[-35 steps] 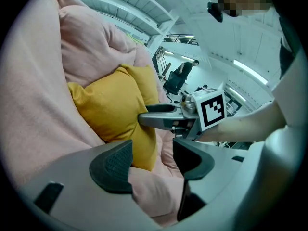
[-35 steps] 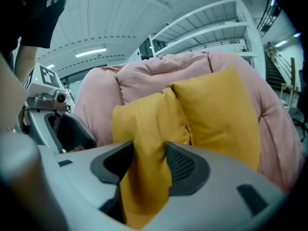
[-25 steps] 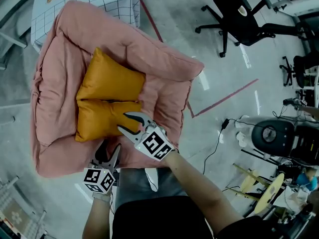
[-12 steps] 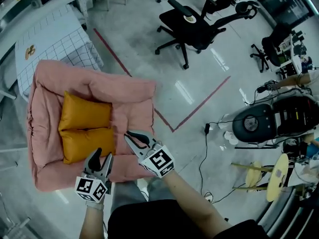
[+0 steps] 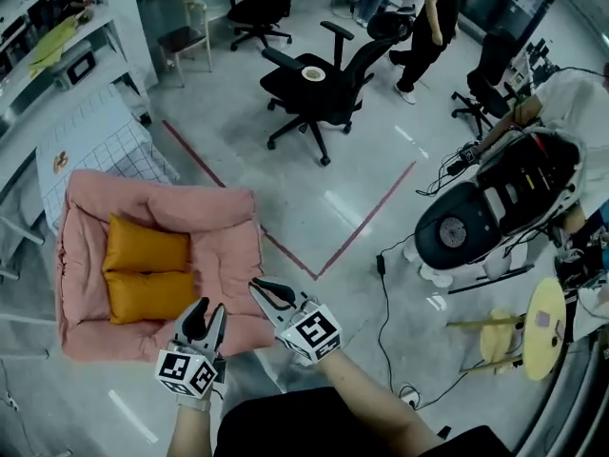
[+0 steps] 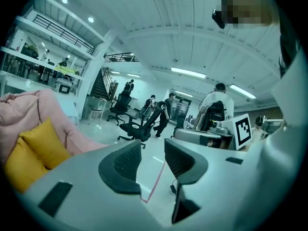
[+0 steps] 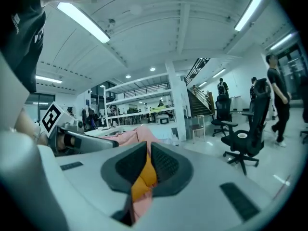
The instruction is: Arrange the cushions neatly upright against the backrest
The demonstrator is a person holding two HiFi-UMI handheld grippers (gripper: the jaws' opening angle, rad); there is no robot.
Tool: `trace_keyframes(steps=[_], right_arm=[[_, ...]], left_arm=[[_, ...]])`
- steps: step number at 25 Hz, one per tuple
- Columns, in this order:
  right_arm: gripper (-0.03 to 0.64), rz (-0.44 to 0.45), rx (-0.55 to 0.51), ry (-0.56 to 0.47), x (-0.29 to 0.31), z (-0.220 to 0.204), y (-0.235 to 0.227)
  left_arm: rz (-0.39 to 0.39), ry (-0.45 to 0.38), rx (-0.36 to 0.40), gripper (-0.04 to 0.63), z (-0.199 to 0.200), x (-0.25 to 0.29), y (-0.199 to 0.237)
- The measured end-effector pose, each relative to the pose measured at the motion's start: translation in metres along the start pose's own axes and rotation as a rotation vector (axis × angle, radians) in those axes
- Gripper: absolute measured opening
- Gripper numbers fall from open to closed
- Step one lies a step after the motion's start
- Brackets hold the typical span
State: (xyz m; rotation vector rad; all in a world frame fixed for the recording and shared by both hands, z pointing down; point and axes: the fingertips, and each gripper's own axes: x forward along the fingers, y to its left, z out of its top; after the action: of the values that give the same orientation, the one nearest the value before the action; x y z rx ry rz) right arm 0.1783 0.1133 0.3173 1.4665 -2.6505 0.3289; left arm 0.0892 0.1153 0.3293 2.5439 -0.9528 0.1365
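While both hang empty off the pink lounger's (image 5: 226, 255) 5 o'clock corner, the left gripper (image 5: 205, 313) jaws, just closing, stand half apart and the right gripper (image 5: 264, 289) jaws have closed to a slit. Orange cushions (image 5: 146, 248) lie at 9 o'clock, seemingly against the backrest.

Pink floor sofa (image 5: 228, 255) sits on grey floor (image 5: 324, 193) by red tape line (image 5: 366, 219); two orange cushions (image 5: 145, 248) on its seat, touching.

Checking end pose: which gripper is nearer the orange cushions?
Left. Left gripper hovers just lower-right of the orange cushions; right gripper farther right. Both have just been closing, empty.
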Motion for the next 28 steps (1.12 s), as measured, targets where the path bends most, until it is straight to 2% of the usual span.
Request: trace_keyframes(steps=[6,10,21,28], right_arm=[[0.037,-0.020,-0.006,-0.030,-0.082,0.025,-0.003],[0.037,-0.067,0.013,-0.066,-0.118,0.047,-0.013],[0.028,-0.221,-0.029,-0.132,-0.146,0.084,-0.028],[0.026,-0.256,-0.032,-0.139,-0.139,0.088,-0.038]], left_arm=[[-0.104,-0.045,0.081,0.150,0.034,0.003,-0.099],[-0.193,-0.047,0.144,0.143,0.054,0.005,-0.140],[-0.377,-0.046,0.207,0.137,0.087,0.026,-0.170],[-0.403,-0.050,0.223,0.137,0.096,0.032,-0.168]])
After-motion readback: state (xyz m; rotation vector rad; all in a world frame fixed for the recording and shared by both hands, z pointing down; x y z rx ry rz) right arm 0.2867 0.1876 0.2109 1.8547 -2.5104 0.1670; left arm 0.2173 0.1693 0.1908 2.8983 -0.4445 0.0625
